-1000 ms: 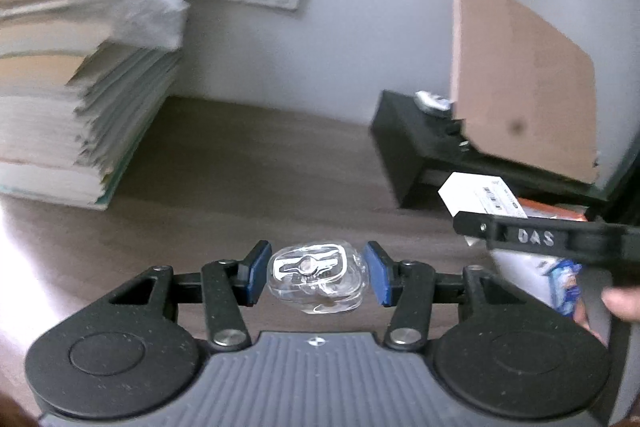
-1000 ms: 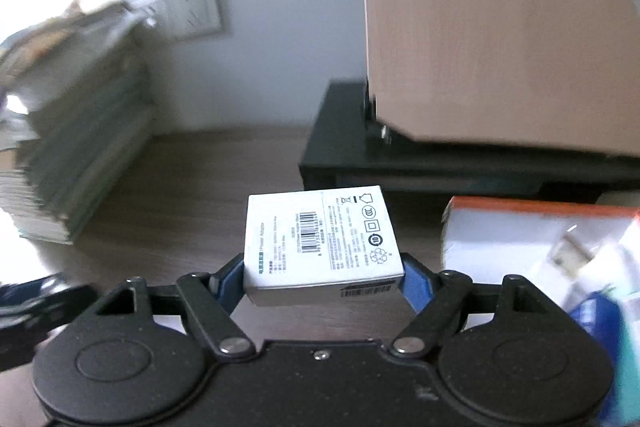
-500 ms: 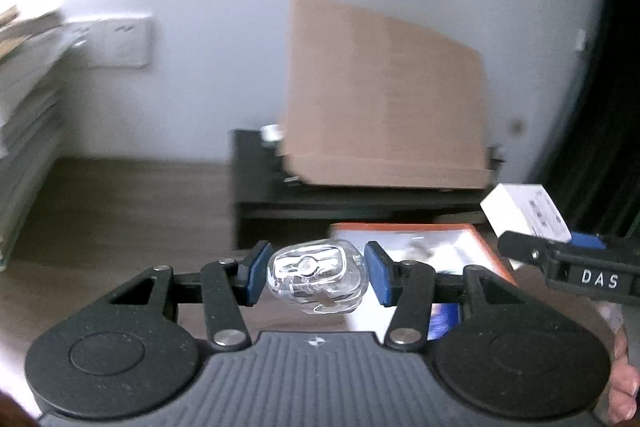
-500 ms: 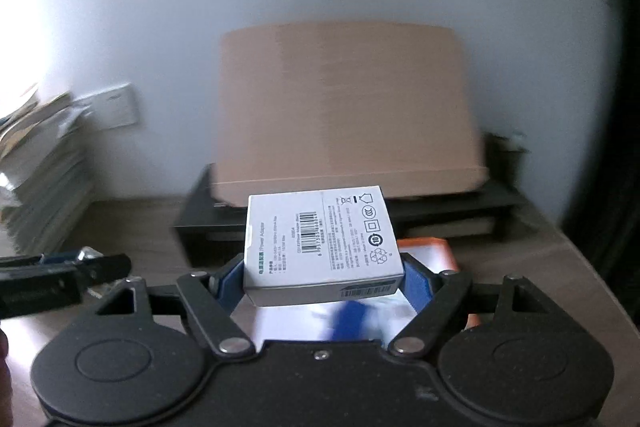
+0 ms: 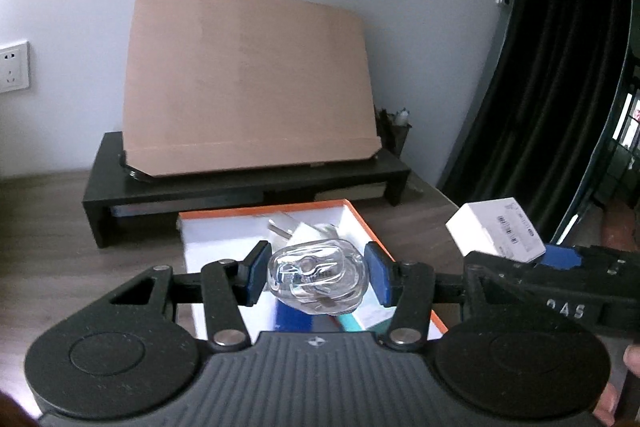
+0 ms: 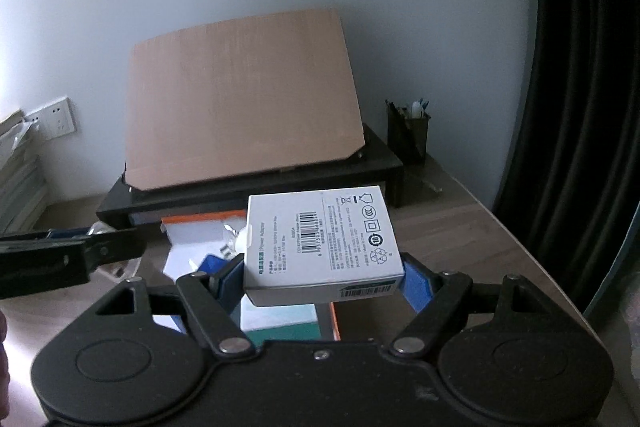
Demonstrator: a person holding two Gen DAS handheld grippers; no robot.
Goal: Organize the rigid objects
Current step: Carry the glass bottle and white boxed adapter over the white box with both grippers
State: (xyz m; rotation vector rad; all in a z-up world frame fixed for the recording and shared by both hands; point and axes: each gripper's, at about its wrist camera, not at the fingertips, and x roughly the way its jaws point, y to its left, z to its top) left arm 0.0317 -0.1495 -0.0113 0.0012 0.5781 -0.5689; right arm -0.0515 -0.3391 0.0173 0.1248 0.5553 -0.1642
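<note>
A second ago both cameras faced the stack of books at the left of the bench; now both face the orange-rimmed tray point(image 5: 362, 217), which has come into full view in front of the black riser point(image 5: 248, 187) and the leaning cardboard sheet point(image 5: 248, 83). The grips have not changed.

The left gripper point(image 5: 316, 277) has its blue-padded jaws pinching a clear plastic case point(image 5: 316, 277), rounded and glossy, with pale markings showing through it. It hangs above the near part of the tray, over blue and teal packets lying inside.

The right gripper point(image 6: 322, 277) has its jaws pinching a white adapter box point(image 6: 322, 239), flat and rectangular, its top printed with a barcode, fine text and recycling symbols. It is held above the tray's right side, level with the orange rim. In the left view the same box point(image 5: 496, 231) shows to the right of the tray, clear of the bench point(image 5: 52, 227).
</note>
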